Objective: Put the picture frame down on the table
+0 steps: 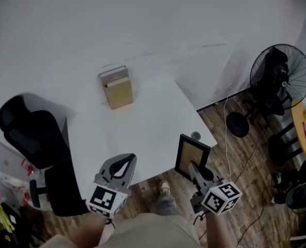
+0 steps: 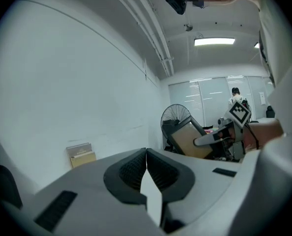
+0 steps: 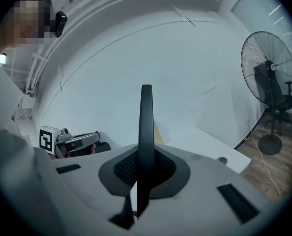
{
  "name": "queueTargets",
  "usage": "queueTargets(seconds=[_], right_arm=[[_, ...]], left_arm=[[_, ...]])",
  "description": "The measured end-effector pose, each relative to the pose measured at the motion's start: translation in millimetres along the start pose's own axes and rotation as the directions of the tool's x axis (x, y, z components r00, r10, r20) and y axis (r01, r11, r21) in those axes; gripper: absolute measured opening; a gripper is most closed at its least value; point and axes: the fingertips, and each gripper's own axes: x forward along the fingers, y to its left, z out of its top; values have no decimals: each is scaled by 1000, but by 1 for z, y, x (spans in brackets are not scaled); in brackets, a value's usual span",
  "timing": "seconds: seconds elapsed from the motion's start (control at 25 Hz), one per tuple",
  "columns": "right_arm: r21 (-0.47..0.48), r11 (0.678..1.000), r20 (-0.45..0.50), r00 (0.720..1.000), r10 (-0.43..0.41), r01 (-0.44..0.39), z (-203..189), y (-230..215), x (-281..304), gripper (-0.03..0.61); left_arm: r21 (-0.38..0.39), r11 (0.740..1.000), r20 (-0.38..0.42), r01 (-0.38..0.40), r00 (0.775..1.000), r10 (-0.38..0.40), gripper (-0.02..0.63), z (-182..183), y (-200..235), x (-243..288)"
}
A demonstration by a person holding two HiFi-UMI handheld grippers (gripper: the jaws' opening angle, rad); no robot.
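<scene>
The right tool (image 1: 194, 168) is clamped on the lower edge of the black picture frame (image 1: 190, 150) and holds it upright at the 5 o'clock corner of the white counter (image 1: 153, 123). In the right gripper view the frame shows edge-on between the jaws. The left tool (image 1: 123, 164) hangs at the counter's 7 o'clock edge, with its jaws pressed together on nothing. Near the counter's 11 o'clock edge stand what look like two tan books (image 1: 116, 88), though they may be boxes.
</scene>
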Motion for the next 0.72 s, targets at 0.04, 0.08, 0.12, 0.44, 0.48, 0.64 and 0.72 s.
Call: queueTargets(seconds=[0.04, 0.08, 0.12, 0.44, 0.48, 0.64, 0.72], right_arm=[[10, 1000, -12, 1000, 3, -3, 2, -11, 6, 31], [20, 1000, -25, 1000, 5, -5, 4, -23, 12, 31], [32, 999, -37, 999, 8, -7, 5, -35, 18, 31], [168, 985, -108, 993, 48, -29, 24, -129, 73, 31], [186, 982, -112, 992, 56, -34, 27, -139, 81, 31], [269, 962, -112, 990, 88, -55, 40, -179, 111, 31], [325, 944, -106, 990, 98, -58, 45, -198, 128, 31]], left_arm=[[2, 1000, -6, -5, 1000, 5, 22, 1, 1, 11], [2, 1000, -10, -11, 1000, 11, 23, 3, 3, 22], [1, 1000, -16, -17, 1000, 17, 22, 5, 4, 33], [1, 998, -70, -66, 995, 66, 23, 8, 22, 126], [2, 997, -77, -74, 994, 74, 23, 8, 26, 136], [-3, 995, -106, -97, 990, 96, 23, 8, 38, 177], [0, 995, -109, -104, 989, 104, 22, 9, 46, 197]])
